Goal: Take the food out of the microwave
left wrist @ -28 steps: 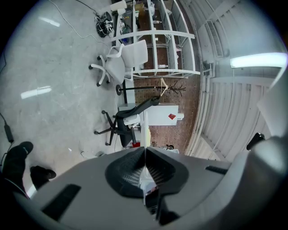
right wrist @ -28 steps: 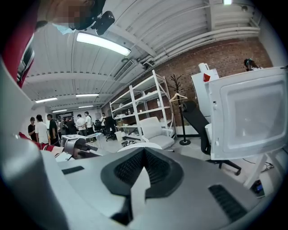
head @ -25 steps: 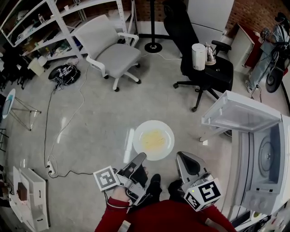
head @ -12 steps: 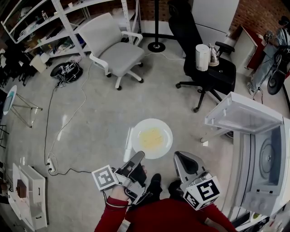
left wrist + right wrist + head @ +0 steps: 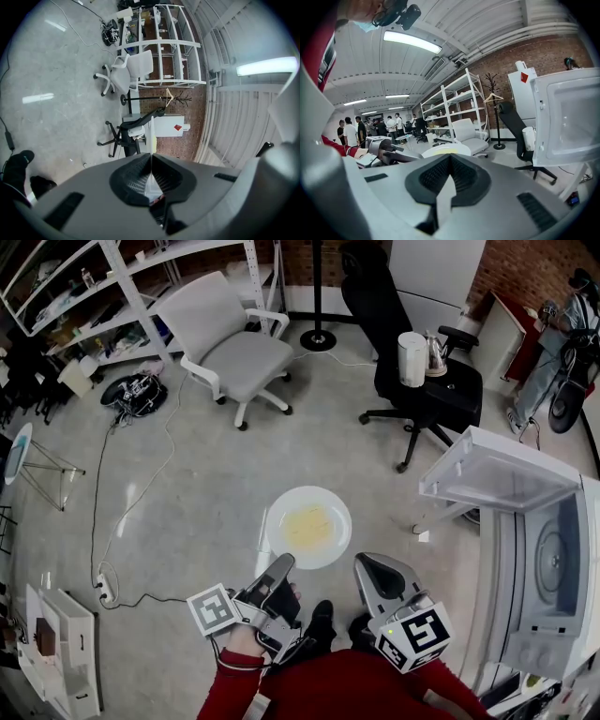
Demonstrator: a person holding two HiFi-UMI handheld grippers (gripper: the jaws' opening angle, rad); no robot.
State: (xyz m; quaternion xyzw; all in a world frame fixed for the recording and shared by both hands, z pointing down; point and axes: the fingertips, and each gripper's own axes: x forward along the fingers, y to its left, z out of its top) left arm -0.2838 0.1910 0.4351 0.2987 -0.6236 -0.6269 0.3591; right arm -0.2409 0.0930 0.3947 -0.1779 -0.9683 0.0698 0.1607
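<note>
In the lower middle of the head view, we hold the left gripper (image 5: pixel 283 566) clamped on the near rim of a white plate (image 5: pixel 328 545). The yellow food (image 5: pixel 307 524) lies flat in the plate's centre. In the left gripper view that rim runs as a thin white edge pinched between the dark pads.

The plate hangs over bare floor (image 5: pixel 187 493), well apart from the microwave (image 5: pixel 562 634) at the right edge of the frame. The microwave's door (image 5: pixel 502 474) is swung open toward the frame's centre, and its turntable (image 5: pixel 548 563) is in sight.

Just right of the plate sits the right gripper (image 5: pixel 368 568), its jaws closed against each other and not touching the plate.

The floor is grey, polished concrete with pale streaks of reflected light. A cable (image 5: pixel 98 512) trails down the left side to a power strip (image 5: pixel 106 589). A white office chair (image 5: pixel 230 343) stands at upper centre, with a black chair (image 5: pixel 412 381) to its right. White shelving (image 5: pixel 112 296) fills the upper left corner, and a brick wall (image 5: pixel 520 268) closes the top right.
</note>
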